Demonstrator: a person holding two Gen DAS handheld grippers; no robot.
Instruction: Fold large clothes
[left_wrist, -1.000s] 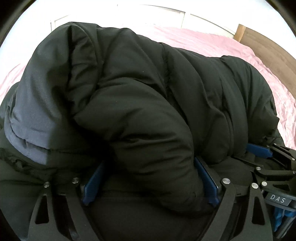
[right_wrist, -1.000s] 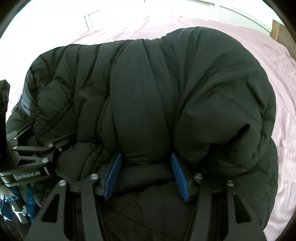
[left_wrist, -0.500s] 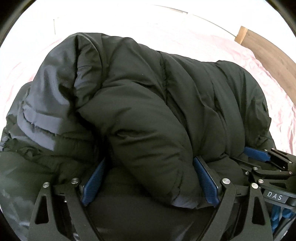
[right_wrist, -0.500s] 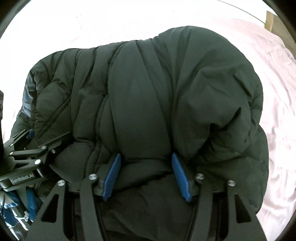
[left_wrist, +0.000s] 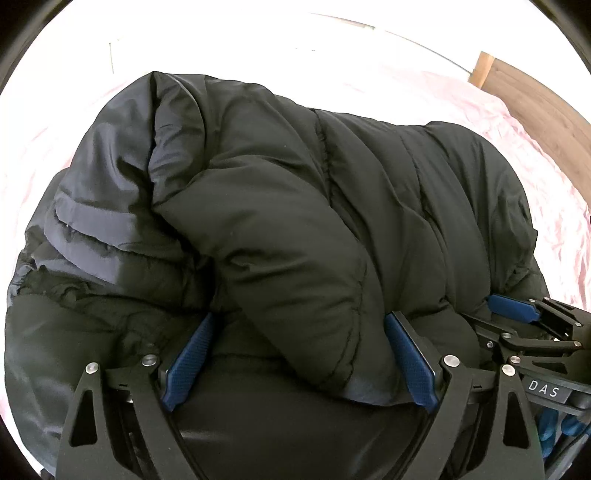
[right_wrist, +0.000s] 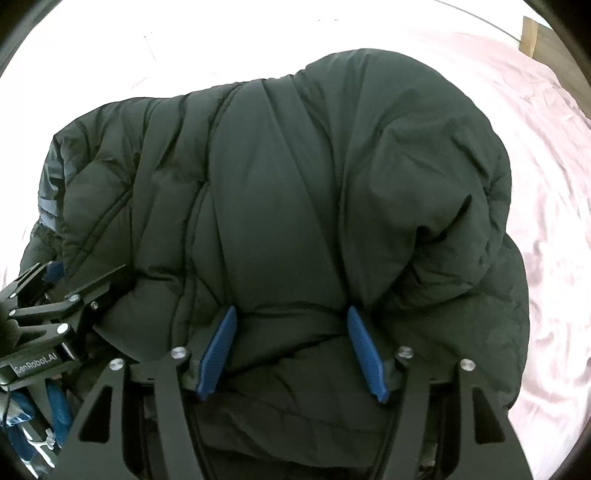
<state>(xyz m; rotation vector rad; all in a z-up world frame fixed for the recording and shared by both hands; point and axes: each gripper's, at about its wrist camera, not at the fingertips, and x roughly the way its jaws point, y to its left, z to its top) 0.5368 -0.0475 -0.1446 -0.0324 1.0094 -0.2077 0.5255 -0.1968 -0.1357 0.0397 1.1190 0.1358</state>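
Note:
A bulky black puffer jacket (left_wrist: 295, 206) lies bunched and doubled over on a pink bed sheet (left_wrist: 546, 206); its grey lining (left_wrist: 85, 229) shows at the left. My left gripper (left_wrist: 299, 325) grips a thick fold of the jacket between its blue pads (left_wrist: 188, 354). My right gripper (right_wrist: 291, 314) grips another thick fold of the same jacket (right_wrist: 288, 184) between its pads (right_wrist: 218, 347). Each gripper also shows beside the other: the right one in the left wrist view (left_wrist: 517, 314) and the left one in the right wrist view (right_wrist: 59, 295).
The pink sheet (right_wrist: 554, 221) spreads to the right and behind the jacket. A wooden bed frame (left_wrist: 539, 99) runs along the far right. The background beyond the bed is overexposed white.
Both grippers, still holding the jacket, have lifted and tipped back a little, so the jacket bundle looks smaller and more bed shows around it. The grips have not changed.

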